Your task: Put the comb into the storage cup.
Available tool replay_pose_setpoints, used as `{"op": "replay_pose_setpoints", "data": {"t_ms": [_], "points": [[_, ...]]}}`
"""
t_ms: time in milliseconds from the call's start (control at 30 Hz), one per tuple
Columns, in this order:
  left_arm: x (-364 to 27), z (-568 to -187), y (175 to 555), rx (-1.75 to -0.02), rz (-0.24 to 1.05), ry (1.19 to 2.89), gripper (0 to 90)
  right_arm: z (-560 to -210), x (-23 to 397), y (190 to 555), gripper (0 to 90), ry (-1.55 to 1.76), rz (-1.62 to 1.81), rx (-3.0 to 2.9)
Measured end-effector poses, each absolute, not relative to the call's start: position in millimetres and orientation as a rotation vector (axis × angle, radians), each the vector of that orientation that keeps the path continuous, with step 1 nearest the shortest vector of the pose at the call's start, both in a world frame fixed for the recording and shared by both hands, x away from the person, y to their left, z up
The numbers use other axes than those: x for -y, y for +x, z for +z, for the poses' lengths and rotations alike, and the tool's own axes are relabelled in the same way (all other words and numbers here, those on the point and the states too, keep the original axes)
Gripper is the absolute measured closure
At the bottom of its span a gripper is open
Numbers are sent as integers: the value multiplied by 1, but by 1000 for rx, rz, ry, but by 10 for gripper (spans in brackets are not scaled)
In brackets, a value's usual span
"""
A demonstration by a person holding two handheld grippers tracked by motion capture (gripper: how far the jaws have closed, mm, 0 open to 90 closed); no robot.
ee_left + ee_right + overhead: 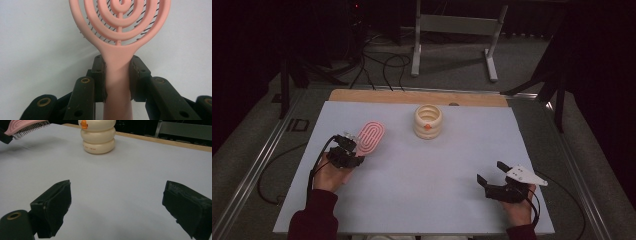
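Note:
A pink hairbrush [371, 138] with an openwork spiral head is held just above the white table [422, 200] at the left. My left gripper [349, 152] is shut on its handle; in the left gripper view both pads press the pink handle [117, 75], and dark bristles show under the head. In the right gripper view the brush head [26, 127] hangs bristles down at the top left. A cream ribbed cup [428, 121] with an orange spot stands upright at the table's far middle, also the cup [98, 136] ahead of my right gripper [117, 207]. That right gripper [492, 172] rests open near the front right, nothing between its jaws.
A wooden strip [417, 97] runs along the table's far edge. Beyond it stand a white metal frame [457, 35] and cables on the floor. Metal rails flank the table left and right.

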State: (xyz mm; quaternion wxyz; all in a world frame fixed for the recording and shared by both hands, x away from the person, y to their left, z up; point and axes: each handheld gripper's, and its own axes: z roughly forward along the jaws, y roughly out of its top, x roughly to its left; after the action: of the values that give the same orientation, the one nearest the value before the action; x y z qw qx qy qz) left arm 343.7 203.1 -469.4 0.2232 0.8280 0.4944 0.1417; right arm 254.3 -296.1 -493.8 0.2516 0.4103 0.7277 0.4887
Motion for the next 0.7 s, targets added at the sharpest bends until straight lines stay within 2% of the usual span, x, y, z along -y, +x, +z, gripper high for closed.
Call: {"op": "replay_pose_setpoints", "data": {"t_ms": [700], "points": [[-201, -463, 335, -1255, 462, 2187, 703, -495, 295, 255, 86, 1118, 1326, -1987]]}}
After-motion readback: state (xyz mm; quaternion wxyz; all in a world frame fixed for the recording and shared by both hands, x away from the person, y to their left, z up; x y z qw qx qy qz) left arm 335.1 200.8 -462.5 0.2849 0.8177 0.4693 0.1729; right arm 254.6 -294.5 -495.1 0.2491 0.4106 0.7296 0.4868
